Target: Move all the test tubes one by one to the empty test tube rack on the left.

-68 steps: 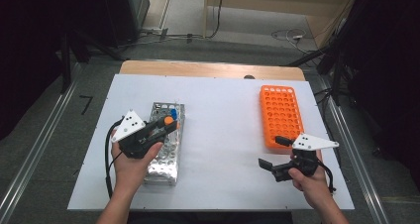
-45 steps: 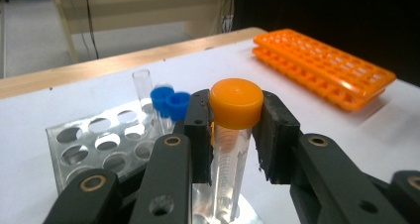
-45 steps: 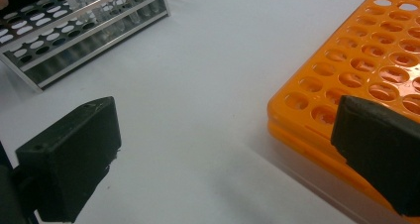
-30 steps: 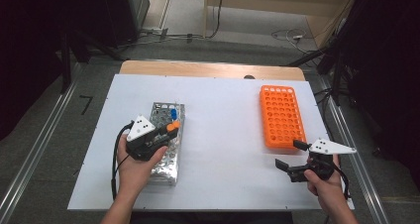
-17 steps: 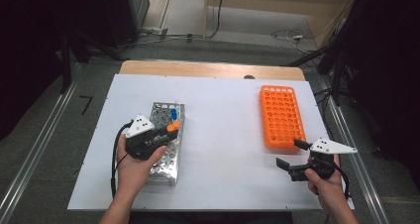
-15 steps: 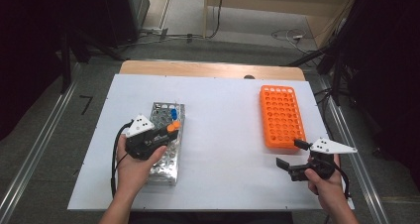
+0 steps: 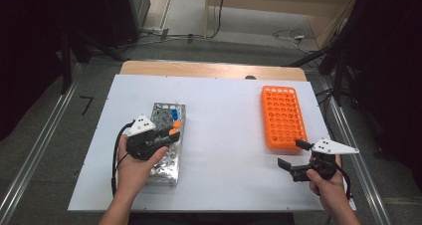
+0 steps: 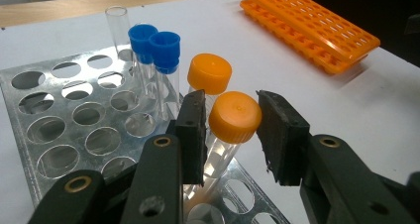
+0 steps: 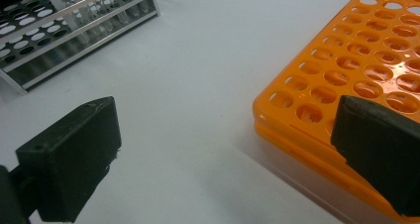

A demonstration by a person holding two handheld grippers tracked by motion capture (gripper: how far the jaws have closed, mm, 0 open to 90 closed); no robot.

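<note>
Orange-capped tube [image 8: 233, 119], jaws astride, seemingly untouched

Two hand-held tongs, both open, low over the worktop.

Left tongs [image 7: 171, 134] gripped from beneath by the left hand [image 7: 133, 166], forearm coming in from the bottom edge, jaws aimed forward and to the right, grey three-cornered plate on top, black cable looping out to the left of the wrist. Seen in the left gripper view [image 8: 230, 130] with jaws parted, a gap showing on the right side, left pad close in. Right tongs [image 7: 291, 155] held in the right hand [image 7: 326, 185] near the front right corner, jaws pointing left, spread wide apart, plate jutting right. Wide gap likewise in the right gripper view [image 9: 225, 154].
</note>
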